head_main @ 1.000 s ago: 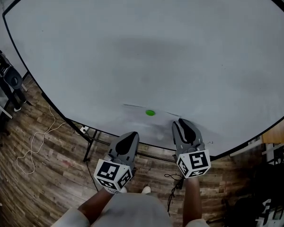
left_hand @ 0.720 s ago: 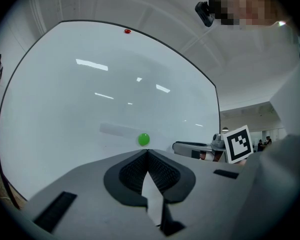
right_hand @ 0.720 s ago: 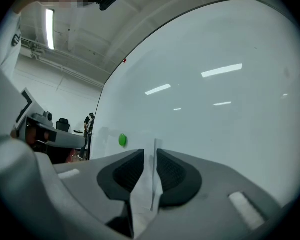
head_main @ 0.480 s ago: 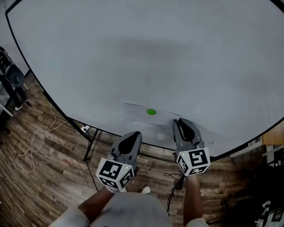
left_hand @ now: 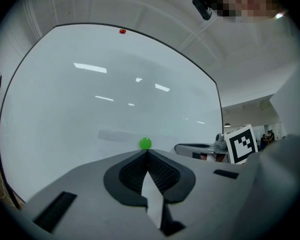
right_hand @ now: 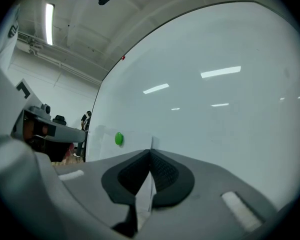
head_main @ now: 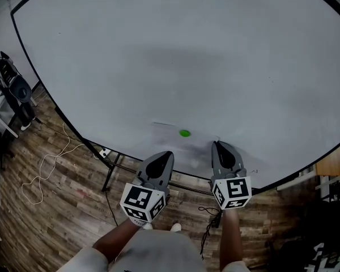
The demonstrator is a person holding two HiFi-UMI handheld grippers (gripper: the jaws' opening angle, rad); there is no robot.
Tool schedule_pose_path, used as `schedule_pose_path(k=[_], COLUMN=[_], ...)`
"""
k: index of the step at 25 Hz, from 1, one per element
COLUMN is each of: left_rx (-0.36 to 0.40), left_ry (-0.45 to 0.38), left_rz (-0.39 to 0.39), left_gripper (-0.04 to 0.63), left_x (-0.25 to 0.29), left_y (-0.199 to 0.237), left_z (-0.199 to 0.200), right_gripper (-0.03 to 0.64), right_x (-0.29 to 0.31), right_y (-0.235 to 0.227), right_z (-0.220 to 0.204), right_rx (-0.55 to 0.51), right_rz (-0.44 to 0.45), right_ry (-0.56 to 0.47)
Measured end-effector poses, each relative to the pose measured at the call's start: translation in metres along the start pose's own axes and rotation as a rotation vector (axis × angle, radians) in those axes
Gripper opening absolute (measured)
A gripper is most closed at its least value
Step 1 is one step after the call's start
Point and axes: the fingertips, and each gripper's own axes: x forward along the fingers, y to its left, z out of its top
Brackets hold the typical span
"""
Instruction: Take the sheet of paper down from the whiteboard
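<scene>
Hanging low on the whiteboard (head_main: 187, 55), the sheet of paper (head_main: 178, 147) is pinned flat by a green magnet (head_main: 185, 133) near its top edge. It is judged light, limp and easily torn, so a free edge or corner is best pinched. The left hand-held gripper (head_main: 165, 154) is clenched on nothing, below the sheet. The right hand-held gripper (head_main: 218, 145) is likewise clenched and empty, by the sheet's right edge.
</scene>
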Motion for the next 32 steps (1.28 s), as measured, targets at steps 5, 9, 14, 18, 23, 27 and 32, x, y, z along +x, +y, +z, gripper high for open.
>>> schedule_pose_path(k=[5,9,14,18,23,27,32], left_rx=[-0.001,-0.007,0.0,0.004,0.014,0.029,0.035], left_ry=[0.004,0.007,0.012,0.023,0.019,0.014,0.014], left_rz=[0.009,0.015,0.03,0.046,0.074,0.084,0.125], left_gripper=[0.014,0.051,0.074,0.098,0.115,0.143,0.155], left_x=[0.014,0.028,0.043,0.055,0.064,0.068,0.073], left_y=[0.003,0.002,0.002,0.0,0.001,0.002,0.002], left_z=[0.001,0.002,0.001,-0.004,0.0,0.005,0.002], right_gripper=[0.009,0.009,0.009,0.009,0.009,0.009,0.009], right_x=[0.002,0.002,0.002,0.002,0.003,0.002,0.001], right_y=[0.002,0.002,0.003,0.001,0.001,0.004,0.003], right_z=[0.0,0.0,0.0,0.0,0.0,0.002,0.0], right_rx=[0.006,0.005,0.007,0.008,0.014,0.004,0.006], right_rz=[-0.007,-0.005,0.0,0.0,0.004,0.013,0.017], right_ry=[0.004,0.006,0.003,-0.006,-0.015,-0.024,-0.033])
